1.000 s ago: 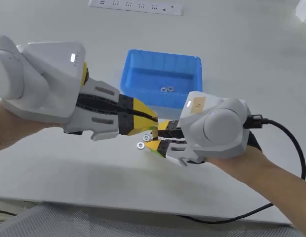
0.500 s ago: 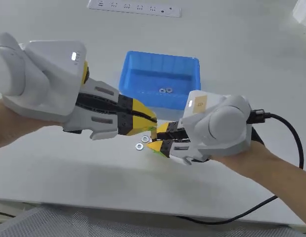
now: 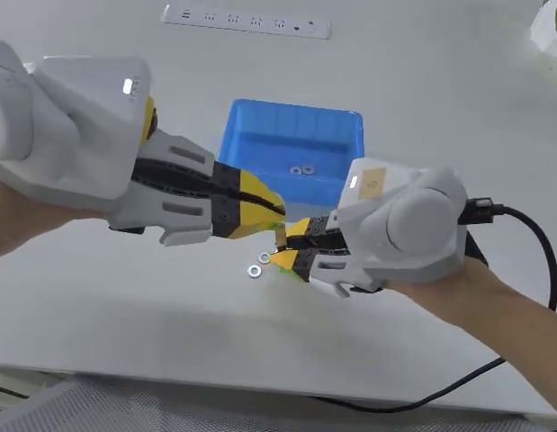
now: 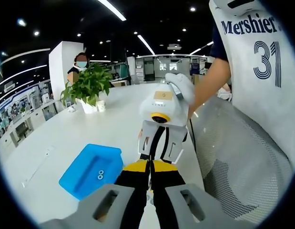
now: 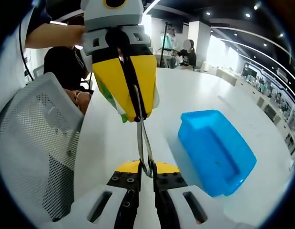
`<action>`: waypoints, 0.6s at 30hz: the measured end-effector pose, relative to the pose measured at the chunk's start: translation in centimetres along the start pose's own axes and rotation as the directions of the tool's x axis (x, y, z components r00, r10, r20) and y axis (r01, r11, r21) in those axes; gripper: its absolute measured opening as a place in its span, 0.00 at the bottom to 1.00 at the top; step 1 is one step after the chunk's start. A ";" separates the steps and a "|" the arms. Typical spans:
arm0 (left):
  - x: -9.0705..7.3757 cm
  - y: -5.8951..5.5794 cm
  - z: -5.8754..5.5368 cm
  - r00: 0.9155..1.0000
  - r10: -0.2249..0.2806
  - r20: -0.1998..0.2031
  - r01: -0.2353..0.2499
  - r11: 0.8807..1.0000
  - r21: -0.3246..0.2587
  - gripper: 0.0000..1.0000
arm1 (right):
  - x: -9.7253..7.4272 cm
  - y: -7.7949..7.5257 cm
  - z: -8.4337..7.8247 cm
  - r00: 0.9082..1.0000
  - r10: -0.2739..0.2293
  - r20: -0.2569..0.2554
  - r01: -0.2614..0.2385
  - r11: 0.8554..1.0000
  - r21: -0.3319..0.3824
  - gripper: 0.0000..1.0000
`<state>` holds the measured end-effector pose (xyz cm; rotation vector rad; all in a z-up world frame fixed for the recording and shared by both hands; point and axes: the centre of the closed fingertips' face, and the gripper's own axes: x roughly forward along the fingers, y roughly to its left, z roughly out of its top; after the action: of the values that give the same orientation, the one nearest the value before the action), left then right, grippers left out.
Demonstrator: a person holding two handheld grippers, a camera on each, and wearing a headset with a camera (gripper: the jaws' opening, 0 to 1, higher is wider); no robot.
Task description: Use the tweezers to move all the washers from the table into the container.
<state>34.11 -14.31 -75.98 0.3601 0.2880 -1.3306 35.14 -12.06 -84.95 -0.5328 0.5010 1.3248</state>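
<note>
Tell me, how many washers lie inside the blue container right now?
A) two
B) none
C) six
A: the head view shows two washers lying side by side on the floor of the blue container.

The left gripper's (image 5: 137,117) yellow jaws are clamping over the upper end of the thin silver metal tweezers (image 5: 141,138). The lower tips are dipping between the right gripper's (image 5: 146,168) jaws, so it is unclear whether that claw is pinching them. In the head view the meeting claws are hiding nearly all of the tweezers and parts of the blue plastic container's (image 3: 291,108) near wall. Far beyond the right claw, the picture's corner is cutting off a white and green object (image 3: 555,22), leaving too little to name.
</note>
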 end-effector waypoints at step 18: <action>-1.4 3.2 4.7 0.999 0.039 0.010 -0.040 0.988 0.151 0.04 | -2.6 -4.7 4.4 0.989 -0.127 0.070 0.131 0.990 -0.051 0.10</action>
<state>36.93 -14.39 -70.88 0.4858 0.1732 -1.3176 39.49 -12.05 -79.56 -0.5562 0.3692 1.2315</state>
